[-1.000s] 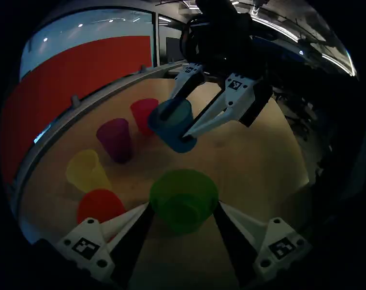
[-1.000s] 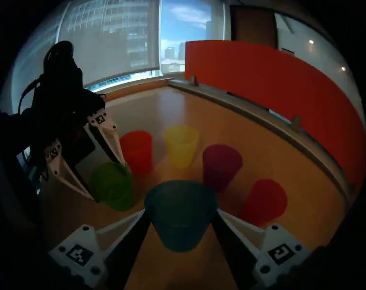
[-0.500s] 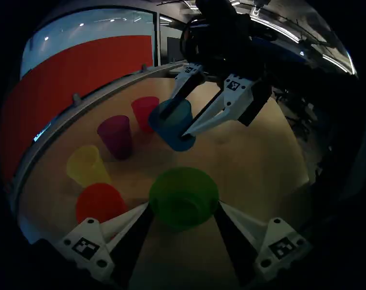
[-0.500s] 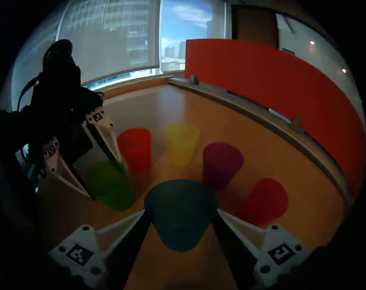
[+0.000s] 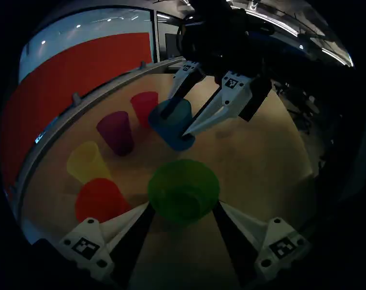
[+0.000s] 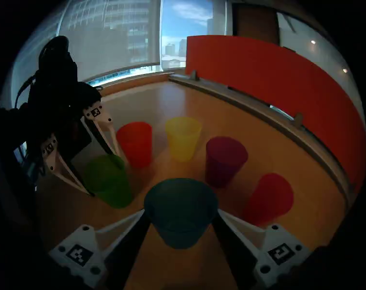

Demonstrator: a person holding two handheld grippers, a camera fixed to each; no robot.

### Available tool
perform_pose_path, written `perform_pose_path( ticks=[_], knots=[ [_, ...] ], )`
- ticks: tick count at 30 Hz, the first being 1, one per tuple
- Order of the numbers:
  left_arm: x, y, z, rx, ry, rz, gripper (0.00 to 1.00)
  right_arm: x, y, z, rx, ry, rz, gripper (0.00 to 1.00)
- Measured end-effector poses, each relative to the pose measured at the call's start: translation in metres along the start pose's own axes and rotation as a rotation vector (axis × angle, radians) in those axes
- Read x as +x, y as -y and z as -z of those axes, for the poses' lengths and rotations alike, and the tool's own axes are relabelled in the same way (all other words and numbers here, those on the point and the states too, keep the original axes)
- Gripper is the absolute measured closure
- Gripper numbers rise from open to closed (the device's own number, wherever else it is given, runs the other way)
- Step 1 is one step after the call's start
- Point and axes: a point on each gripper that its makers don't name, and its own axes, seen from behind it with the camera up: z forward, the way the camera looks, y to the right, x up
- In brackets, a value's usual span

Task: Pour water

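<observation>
right hand-held gripper (image 6: 181, 216): clamps teal cup (image 6: 181, 205) | left hand-held gripper (image 6: 105, 174): holds green cup (image 6: 109, 183)

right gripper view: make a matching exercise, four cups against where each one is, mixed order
1 blue cup
2 green cup
3 yellow cup
4 purple cup

a in the left gripper
b on the table, between orange cup and purple cup
c in the right gripper
d on the table, between yellow cup and red cup

Pairs: 1-c, 2-a, 3-b, 4-d
</observation>
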Motion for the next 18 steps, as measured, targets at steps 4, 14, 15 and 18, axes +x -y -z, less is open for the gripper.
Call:
perform_pose_path(
  ticks=[4, 14, 15, 18],
  knots=[
    [-0.004, -0.001, 0.001, -0.005, 0.010, 0.012, 0.15, -0.004, -0.001, -0.003, -0.004, 0.007, -0.005, 0.11],
    [-0.013, -0.002, 0.005, -0.001, 0.028, 0.021, 0.15, -0.012, 0.000, -0.009, -0.009, 0.014, -0.017, 0.10],
    [-0.014, -0.002, 0.006, -0.001, 0.028, 0.023, 0.15, -0.013, 0.001, -0.009, -0.009, 0.014, -0.017, 0.10],
    [-0.016, -0.003, 0.009, 0.001, 0.030, 0.030, 0.15, -0.015, 0.001, -0.008, -0.012, 0.016, -0.017, 0.10]
  ],
)
